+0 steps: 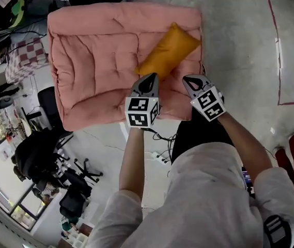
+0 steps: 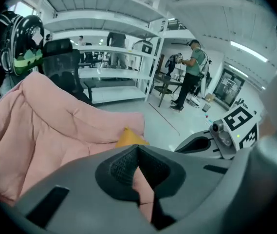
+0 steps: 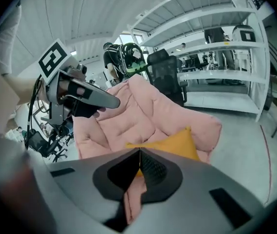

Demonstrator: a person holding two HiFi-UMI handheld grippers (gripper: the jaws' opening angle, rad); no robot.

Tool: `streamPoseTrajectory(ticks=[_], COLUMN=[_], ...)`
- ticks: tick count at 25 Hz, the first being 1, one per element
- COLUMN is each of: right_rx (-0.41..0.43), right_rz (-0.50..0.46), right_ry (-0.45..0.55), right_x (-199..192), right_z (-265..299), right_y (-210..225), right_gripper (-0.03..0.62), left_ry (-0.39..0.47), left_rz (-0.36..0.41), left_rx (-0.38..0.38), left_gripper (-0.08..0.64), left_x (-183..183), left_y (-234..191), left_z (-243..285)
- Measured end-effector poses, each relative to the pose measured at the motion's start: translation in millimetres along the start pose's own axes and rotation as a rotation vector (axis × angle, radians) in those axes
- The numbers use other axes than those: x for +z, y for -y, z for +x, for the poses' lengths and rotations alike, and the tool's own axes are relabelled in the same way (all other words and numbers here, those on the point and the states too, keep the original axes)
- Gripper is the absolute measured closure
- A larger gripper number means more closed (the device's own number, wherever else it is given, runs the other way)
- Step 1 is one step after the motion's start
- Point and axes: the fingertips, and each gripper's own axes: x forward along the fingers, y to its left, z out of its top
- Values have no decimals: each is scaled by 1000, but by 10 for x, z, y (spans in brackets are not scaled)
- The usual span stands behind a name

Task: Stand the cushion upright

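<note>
An orange cushion (image 1: 168, 50) lies flat and slantwise on the right half of a large pink padded seat (image 1: 105, 50). Both grippers hover over the seat's near edge, just short of the cushion's near end. My left gripper (image 1: 149, 78) is shut and holds nothing. My right gripper (image 1: 191, 80), a little to its right, is also shut and empty. In the left gripper view the cushion's orange corner (image 2: 130, 138) peeks above the closed jaws, with the right gripper (image 2: 211, 141) beside it. In the right gripper view the cushion (image 3: 175, 143) rests on the seat (image 3: 138, 113) beyond the closed jaws.
Black office chairs (image 1: 48, 159) crowd the floor at the left. Cables and a power strip (image 1: 162, 156) lie on the floor below the seat. A red tape line (image 1: 278, 50) marks the floor at the right. White shelving (image 2: 104, 48) and a standing person (image 2: 192, 72) are beyond the seat.
</note>
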Motion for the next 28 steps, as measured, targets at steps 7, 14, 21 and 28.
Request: streamPoseTrajectory(ticks=[7, 14, 21, 28], right_rx=[-13, 44, 115, 185], right_rz=[140, 268, 362, 655], right_ry=[11, 22, 13, 90], right_x=[-436, -811, -1121, -1252], right_z=[423, 843, 1227, 1398], right_y=[371, 631, 896, 1049], right_gripper=[583, 583, 559, 363], left_ry=[-150, -253, -364, -512], left_rz=[75, 171, 344, 382], left_rx=[-44, -68, -165, -287], left_gripper=[548, 548, 548, 433], left_x=[-277, -506, -638, -704], left_y=[-147, -263, -293, -465], left_z=[702, 1128, 1552, 1743])
